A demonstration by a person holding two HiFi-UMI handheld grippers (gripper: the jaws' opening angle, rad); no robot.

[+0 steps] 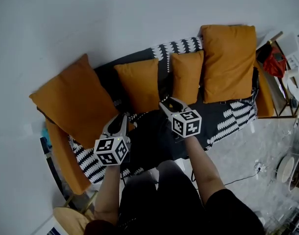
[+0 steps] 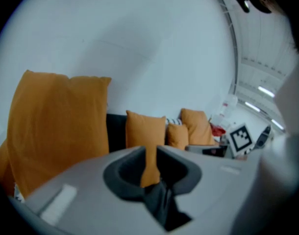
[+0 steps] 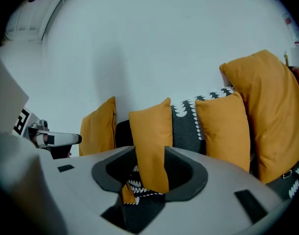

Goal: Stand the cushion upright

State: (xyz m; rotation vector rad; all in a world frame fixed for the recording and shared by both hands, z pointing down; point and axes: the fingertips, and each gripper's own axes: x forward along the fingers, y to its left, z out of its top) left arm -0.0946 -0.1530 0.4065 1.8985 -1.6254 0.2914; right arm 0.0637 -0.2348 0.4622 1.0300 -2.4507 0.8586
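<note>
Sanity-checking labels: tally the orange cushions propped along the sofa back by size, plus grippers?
Large orange cushions: 2
Small orange cushions: 2
Grippers: 2, left gripper, right gripper
Total: 6

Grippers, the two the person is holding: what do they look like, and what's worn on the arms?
The left gripper and the right gripper both have light grey bodies with dark grey linings around the jaws. Each carries a cube printed with black-and-white square markers. No cables show. The person wears a dark top with a short sleeve, and the forearms are uncovered.
</note>
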